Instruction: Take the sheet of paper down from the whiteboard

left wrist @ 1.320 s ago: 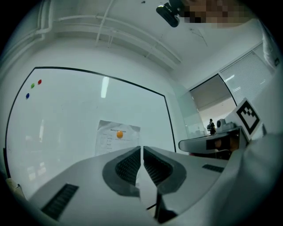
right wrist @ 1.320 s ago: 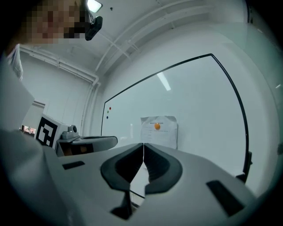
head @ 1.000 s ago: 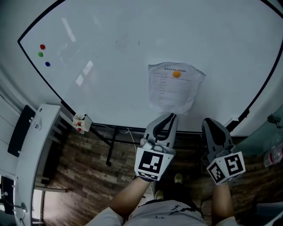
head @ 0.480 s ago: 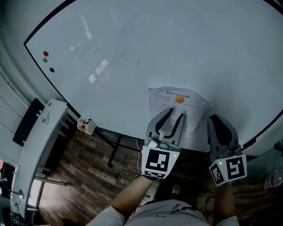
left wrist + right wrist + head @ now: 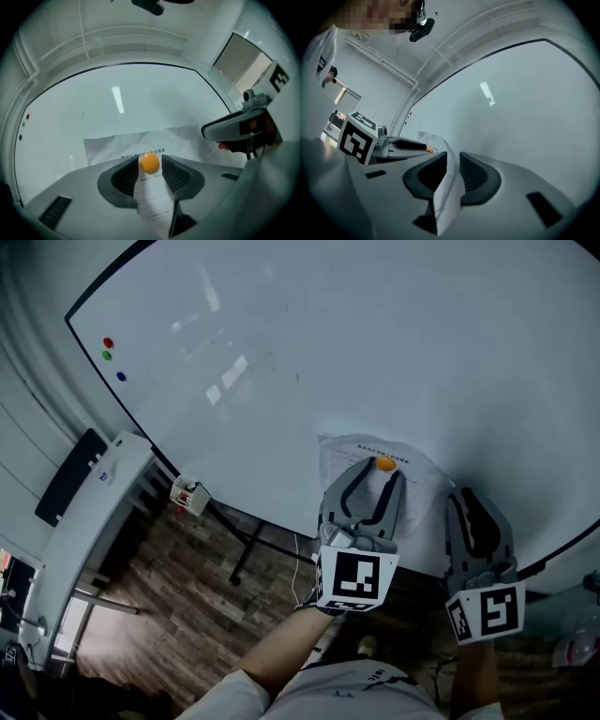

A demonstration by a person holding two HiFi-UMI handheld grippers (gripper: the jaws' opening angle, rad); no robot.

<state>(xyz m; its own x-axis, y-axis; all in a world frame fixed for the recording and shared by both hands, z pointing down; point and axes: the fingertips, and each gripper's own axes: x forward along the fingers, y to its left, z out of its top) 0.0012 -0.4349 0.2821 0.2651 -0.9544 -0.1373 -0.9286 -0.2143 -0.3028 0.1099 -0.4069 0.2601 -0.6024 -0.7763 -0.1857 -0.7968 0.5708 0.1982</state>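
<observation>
Clearly we are early: the sheet of paper (image 5: 417,479) hangs lower centre-right in the frame on the whiteboard (image 5: 375,334) under its orange magnet (image 5: 384,464), our left gripper (image 5: 378,474) opening around that unclamped magnet, our right gripper (image 5: 453,159) pinching the sheet's edge.

Sheet (image 5: 334,460) print too small to read; whiteboard (image 5: 375,343) cut off top, right; 3 coloured dots (image 5: 107,355) unidentifiable.

The whiteboard (image 5: 375,352) is bare above and left of the sheet of paper (image 5: 342,457) — open room there, with three small magnets (image 5: 106,355) well apart at its far corner. The orange magnet (image 5: 384,464) stands between the opening jaws of the left gripper (image 5: 379,472); the right gripper (image 5: 469,498) crowds just beside. Below, the stand legs (image 5: 248,549) and a marker holder (image 5: 189,493) jut out.
</observation>
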